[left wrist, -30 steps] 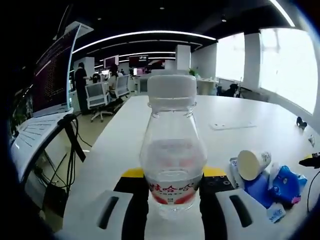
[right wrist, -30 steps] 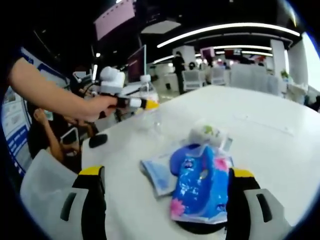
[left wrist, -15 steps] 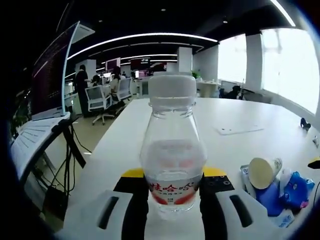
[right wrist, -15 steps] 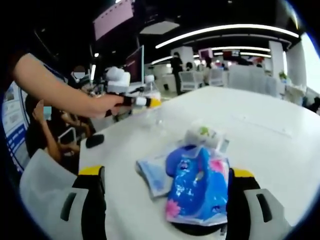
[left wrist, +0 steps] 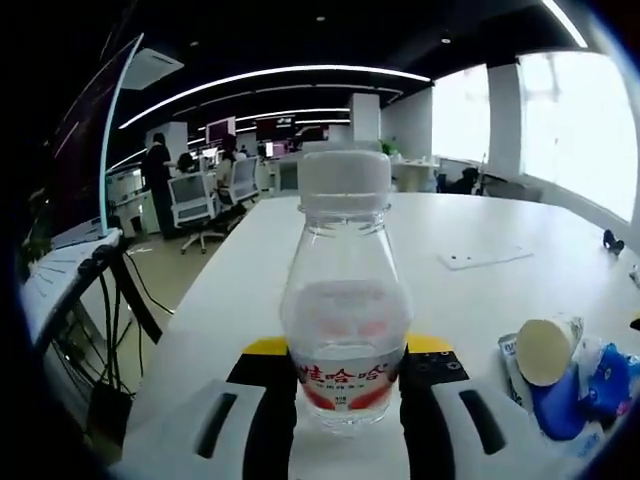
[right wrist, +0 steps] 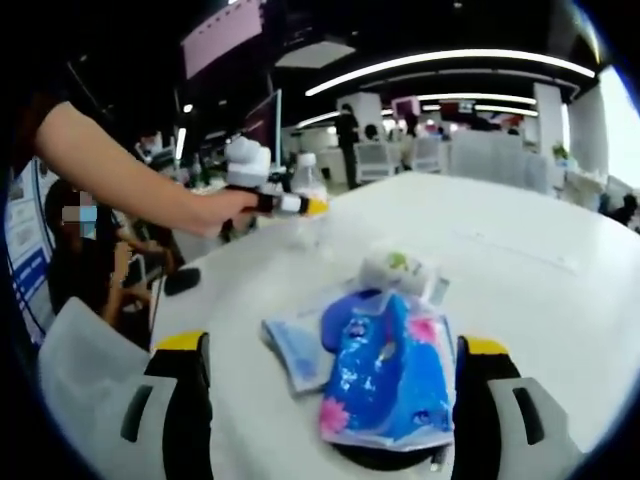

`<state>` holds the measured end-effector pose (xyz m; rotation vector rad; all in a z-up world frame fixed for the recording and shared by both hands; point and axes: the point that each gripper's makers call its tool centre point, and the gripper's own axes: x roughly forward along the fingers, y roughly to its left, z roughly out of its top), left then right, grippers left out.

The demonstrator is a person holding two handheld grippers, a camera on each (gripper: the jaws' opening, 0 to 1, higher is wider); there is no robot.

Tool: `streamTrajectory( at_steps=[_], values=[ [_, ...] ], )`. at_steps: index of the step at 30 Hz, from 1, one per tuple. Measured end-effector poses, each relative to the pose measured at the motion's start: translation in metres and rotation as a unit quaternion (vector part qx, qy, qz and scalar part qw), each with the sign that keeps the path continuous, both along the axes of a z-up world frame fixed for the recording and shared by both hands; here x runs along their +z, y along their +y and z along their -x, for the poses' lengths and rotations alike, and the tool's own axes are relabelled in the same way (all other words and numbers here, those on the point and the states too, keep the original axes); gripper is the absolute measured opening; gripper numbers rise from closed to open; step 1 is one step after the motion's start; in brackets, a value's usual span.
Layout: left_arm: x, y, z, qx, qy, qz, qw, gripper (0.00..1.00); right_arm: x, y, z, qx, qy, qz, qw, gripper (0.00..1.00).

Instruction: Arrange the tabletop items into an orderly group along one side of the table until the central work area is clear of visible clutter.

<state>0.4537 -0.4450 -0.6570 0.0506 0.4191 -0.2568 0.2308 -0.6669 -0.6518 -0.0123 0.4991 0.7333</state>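
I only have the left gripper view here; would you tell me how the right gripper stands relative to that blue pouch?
Observer: The right gripper is open, with the blue pouch lying flat on the table between its jaws.
Operator: Thank you. Is there anything near the table edge that I miss?
Observer: A small dark object lies by the edge, on the person's side of the left gripper.
Operator: And who holds that gripper?
Observer: A person's bare hand grips it, with the bottle at its tip.

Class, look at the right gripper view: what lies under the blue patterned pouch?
Under the blue pouch a pale blue flat packet sticks out to its left, on the white table. A dark round shape shows at its near edge; the rest beneath is covered.
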Motion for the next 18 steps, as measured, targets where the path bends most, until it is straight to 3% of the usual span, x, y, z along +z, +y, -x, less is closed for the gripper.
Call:
streamTrajectory(
  at_steps=[18],
  values=[
    [-0.004,0.004,-0.032,0.002,-0.007,-0.002,1.0,0.39,0.005,0.0,-0.005,-0.008,-0.007,-0.014,0.9999,1.0]
  ],
)
